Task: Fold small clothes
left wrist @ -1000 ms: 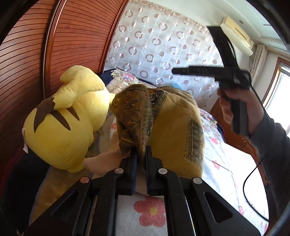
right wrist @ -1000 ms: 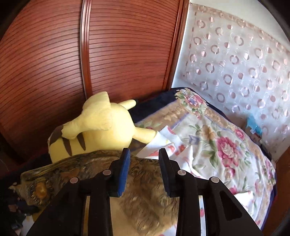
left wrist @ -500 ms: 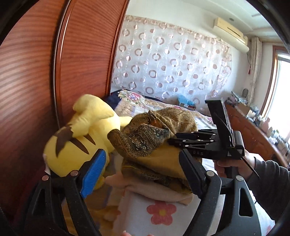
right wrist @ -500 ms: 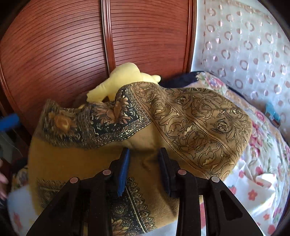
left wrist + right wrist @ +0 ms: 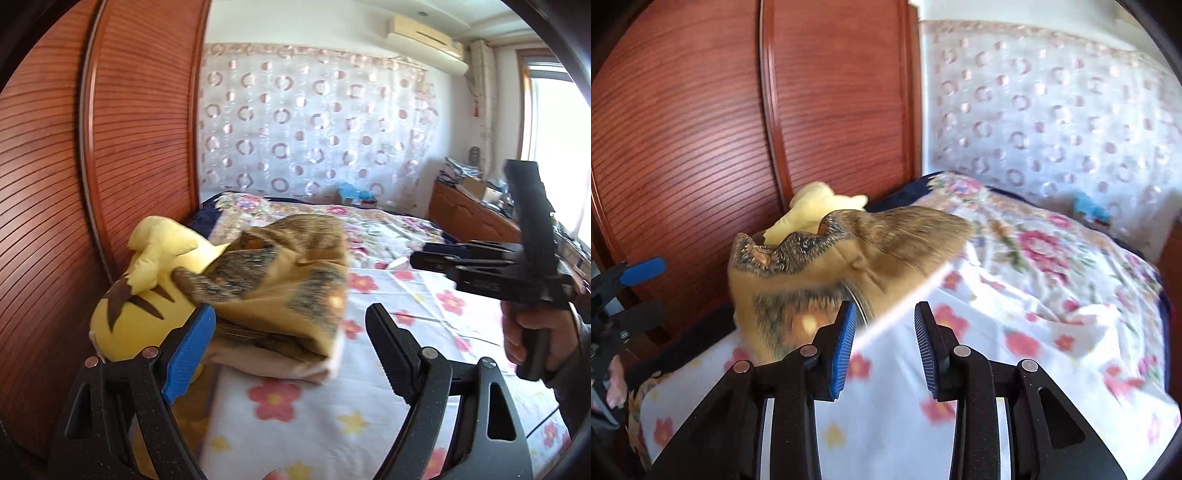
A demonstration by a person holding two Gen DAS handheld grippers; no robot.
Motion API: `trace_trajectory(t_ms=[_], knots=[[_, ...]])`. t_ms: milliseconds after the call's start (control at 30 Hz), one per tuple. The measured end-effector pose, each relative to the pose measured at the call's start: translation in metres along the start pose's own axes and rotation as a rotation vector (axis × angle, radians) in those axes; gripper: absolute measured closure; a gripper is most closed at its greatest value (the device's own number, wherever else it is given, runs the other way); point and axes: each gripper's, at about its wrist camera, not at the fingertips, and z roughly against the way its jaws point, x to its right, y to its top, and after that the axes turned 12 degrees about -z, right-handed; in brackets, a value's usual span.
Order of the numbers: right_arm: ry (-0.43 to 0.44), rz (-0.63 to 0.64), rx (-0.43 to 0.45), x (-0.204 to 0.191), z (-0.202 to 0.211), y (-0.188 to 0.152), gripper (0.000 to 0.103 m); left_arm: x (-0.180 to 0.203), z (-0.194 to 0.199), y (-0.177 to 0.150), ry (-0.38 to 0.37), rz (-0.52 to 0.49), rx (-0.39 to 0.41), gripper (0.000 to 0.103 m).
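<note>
A folded mustard-yellow garment with dark ornate borders (image 5: 288, 280) lies on a pale folded cloth (image 5: 269, 363) at the left side of the bed, against a yellow plush toy (image 5: 147, 295). It also shows in the right wrist view (image 5: 827, 273). My left gripper (image 5: 291, 354) is wide open and empty, just in front of the pile. My right gripper (image 5: 885, 345) is open and empty, to the right of the garment; it shows from the side in the left wrist view (image 5: 417, 258).
The bed has a white flowered sheet (image 5: 406, 306) and a floral quilt (image 5: 1052, 240) further back. A red-brown slatted wardrobe (image 5: 701, 110) stands close on the left. A patterned curtain (image 5: 314, 136) and a wooden cabinet (image 5: 472, 218) lie beyond.
My left gripper let go of the garment and opened wide, then drew back. My right gripper pulled away from the garment to the right. The garment now rests on the pile.
</note>
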Motion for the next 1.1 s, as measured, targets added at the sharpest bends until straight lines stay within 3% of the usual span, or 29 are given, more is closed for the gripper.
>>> trace_trajectory(t_ms=[233, 333, 567, 833, 1100], knots=[[-0.136, -0.107, 0.119, -0.001, 0.122, -0.063, 0.036, 0.053, 0.022, 0.01, -0.071, -0.06, 0.039, 0.019], [-0.212, -0.155, 0.172, -0.003, 0.17, -0.09, 0.03, 0.074, 0.031, 0.016, -0.082, -0.089, 0.049, 0.019], [-0.351, -0.243, 0.281, -0.019, 0.246, -0.131, 0.03, 0.116, 0.054, 0.023, -0.15, -0.136, 0.085, 0.019], [-0.398, -0.259, 0.342, -0.059, 0.272, -0.156, 0.03, 0.134, 0.067, 0.03, -0.147, -0.142, 0.099, 0.019], [-0.407, -0.274, 0.349, -0.065, 0.24, -0.166, 0.03, 0.137, 0.07, 0.029, -0.135, -0.149, 0.101, 0.019]])
